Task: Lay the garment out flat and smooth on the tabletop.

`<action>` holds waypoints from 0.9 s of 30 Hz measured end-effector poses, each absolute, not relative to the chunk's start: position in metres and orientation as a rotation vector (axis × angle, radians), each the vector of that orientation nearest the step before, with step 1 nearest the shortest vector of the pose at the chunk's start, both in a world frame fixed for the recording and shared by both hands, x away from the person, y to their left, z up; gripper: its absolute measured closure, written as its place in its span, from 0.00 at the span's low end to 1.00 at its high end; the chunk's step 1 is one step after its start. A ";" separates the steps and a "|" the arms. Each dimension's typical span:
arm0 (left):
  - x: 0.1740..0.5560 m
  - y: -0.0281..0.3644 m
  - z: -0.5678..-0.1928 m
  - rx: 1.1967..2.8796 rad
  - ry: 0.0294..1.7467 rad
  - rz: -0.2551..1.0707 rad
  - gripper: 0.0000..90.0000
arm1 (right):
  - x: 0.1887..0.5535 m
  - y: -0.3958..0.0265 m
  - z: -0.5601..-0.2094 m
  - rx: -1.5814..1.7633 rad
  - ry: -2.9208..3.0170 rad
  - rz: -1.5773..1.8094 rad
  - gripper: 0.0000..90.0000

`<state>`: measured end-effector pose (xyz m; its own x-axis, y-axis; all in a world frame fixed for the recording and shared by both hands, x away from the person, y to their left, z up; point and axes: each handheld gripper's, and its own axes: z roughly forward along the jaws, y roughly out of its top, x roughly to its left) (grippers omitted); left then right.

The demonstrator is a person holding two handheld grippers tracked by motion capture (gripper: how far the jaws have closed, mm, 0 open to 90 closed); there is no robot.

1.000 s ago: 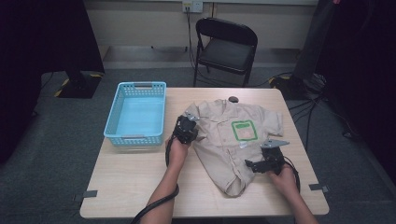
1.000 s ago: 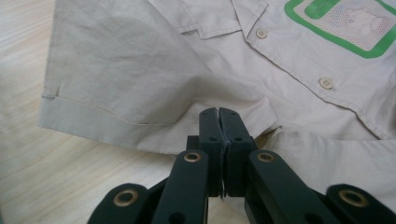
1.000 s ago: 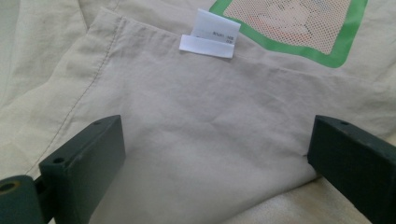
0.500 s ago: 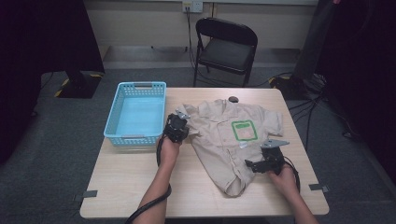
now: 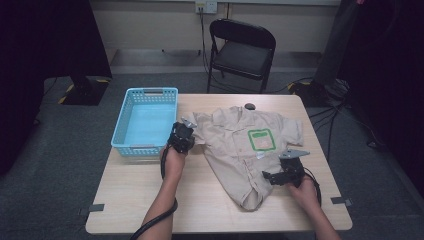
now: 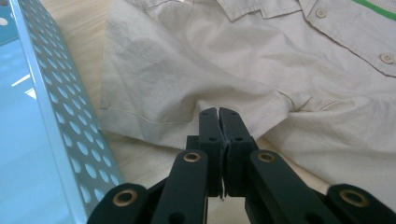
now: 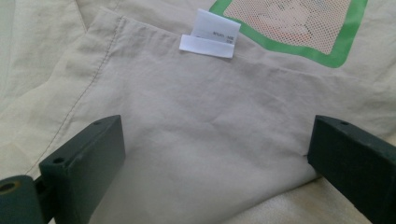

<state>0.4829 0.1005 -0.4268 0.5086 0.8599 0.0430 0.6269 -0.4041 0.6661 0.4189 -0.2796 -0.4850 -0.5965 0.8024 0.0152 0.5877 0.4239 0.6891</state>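
1. Your shirt [image 5: 245, 150] lies button side up at the centre right of the high view, on the table [image 5: 150, 200]. You look to be spreading or folding it, and little of that is done: it is still bunched and uneven

2. Your left gripper [image 5: 181, 137] sits left of centre in the high view, at the shirt's left sleeve [image 6: 154, 88]. In the left gripper view the jaws are pressed together with a thin pinch of sleeve cloth between their tips, so you have the sleeve in hand

3. Your right gripper [image 5: 284, 175] sits at the lower right of the high view, over the shirt's lower edge. In the right gripper view its jaws stand wide apart with cloth lying between them, gripping nothing

4. Done, as I judge it: the shirt is on the table, front up, and one sleeve is grasped. Left: pull that sleeve flat or fold it in, take hold on the right side, smooth the tail, and perhaps move the shirt to the basket [image 5: 145, 125], which stands at the upper left of the table

5. The shirt is beige and thin, with a collar, small buttons [image 6: 386, 58] and a green-framed patch [image 5: 261, 139] on the chest. A white label [image 7: 210, 33] shows at the top of the right gripper view. The lower end narrows to a rumpled point toward the bottom of the high view
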 end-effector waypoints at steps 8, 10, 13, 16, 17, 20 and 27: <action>0.483 0.102 -0.427 2.175 1.220 0.533 0.99 | 0.419 -0.280 -0.485 1.198 2.366 0.956 0.04; 0.483 0.103 -0.426 2.187 1.222 0.544 0.99 | 0.419 -0.280 -0.485 1.199 2.366 0.956 0.04; 0.483 0.105 -0.426 2.196 1.231 0.556 0.98 | 0.419 -0.280 -0.485 1.198 2.366 0.956 0.04; 0.482 0.106 -0.426 2.206 1.237 0.555 0.98 | 0.419 -0.280 -0.485 1.198 2.366 0.956 0.04; 0.482 0.106 -0.427 2.206 1.237 0.549 0.97 | 0.419 -0.280 -0.485 1.199 2.366 0.956 0.04; 0.481 0.107 -0.429 2.220 1.238 0.549 0.97 | 0.419 -0.280 -0.485 1.199 2.366 0.956 0.04; 0.481 0.104 -0.431 2.241 1.245 0.580 0.94 | 0.419 -0.279 -0.485 1.199 2.366 0.956 0.04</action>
<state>0.4807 0.1044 -0.4309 0.4887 0.8642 0.1197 0.6475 -0.4513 0.6140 0.4189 -0.2795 -0.4850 -0.5964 0.8025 0.0152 0.5880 0.4240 0.6888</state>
